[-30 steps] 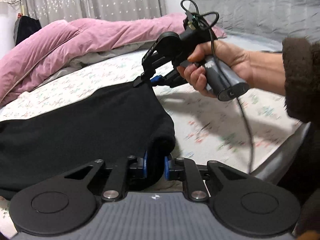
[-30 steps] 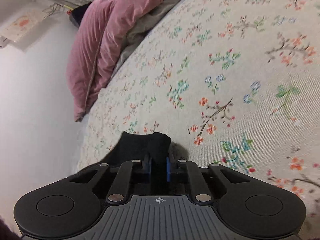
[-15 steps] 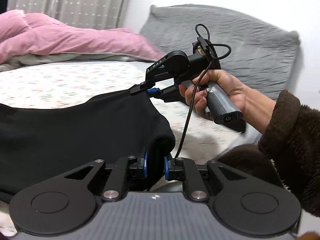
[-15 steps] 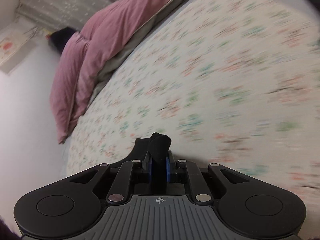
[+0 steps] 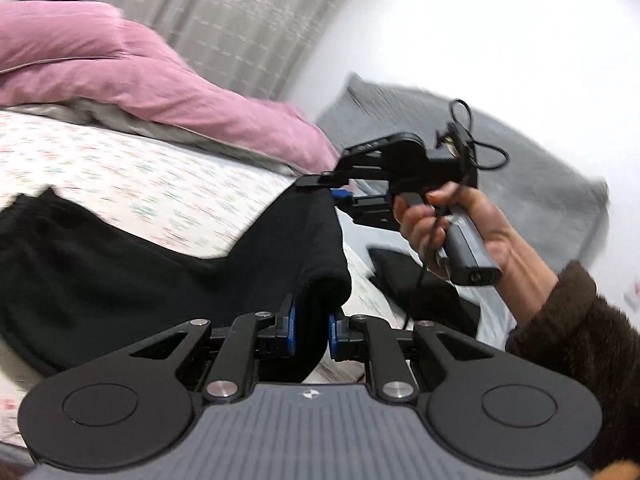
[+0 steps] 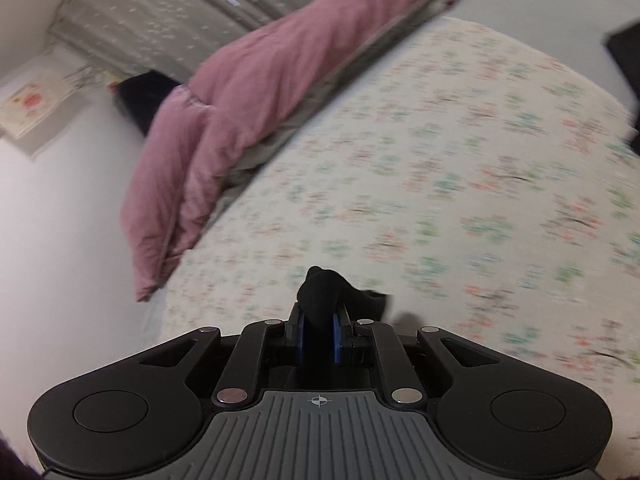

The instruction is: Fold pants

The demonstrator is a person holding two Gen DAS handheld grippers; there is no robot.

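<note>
Black pants (image 5: 120, 276) hang lifted over the floral bed sheet (image 5: 132, 176), trailing down to the left. My left gripper (image 5: 311, 330) is shut on a thick fold of their near edge between its blue pads. In the left wrist view the right gripper (image 5: 340, 194) sits higher and farther back, held by a hand (image 5: 460, 232), pinching the far corner of the same edge. In the right wrist view my right gripper (image 6: 319, 334) is shut on a small tuft of black pants fabric (image 6: 324, 292) above the floral sheet (image 6: 460, 200).
A pink duvet (image 5: 140, 92) lies bunched along the far side of the bed, pink duvet (image 6: 224, 128) also by the wall. A grey pillow (image 5: 520, 168) leans at the head. Another dark cloth (image 5: 424, 280) lies on the bed under the hand. Curtains (image 5: 224, 12) hang behind.
Both grippers have risen with the pants edge, lifting it off the sheet. The left view has rolled and swung toward the pillow and wall; the right gripper has travelled across the bed.
</note>
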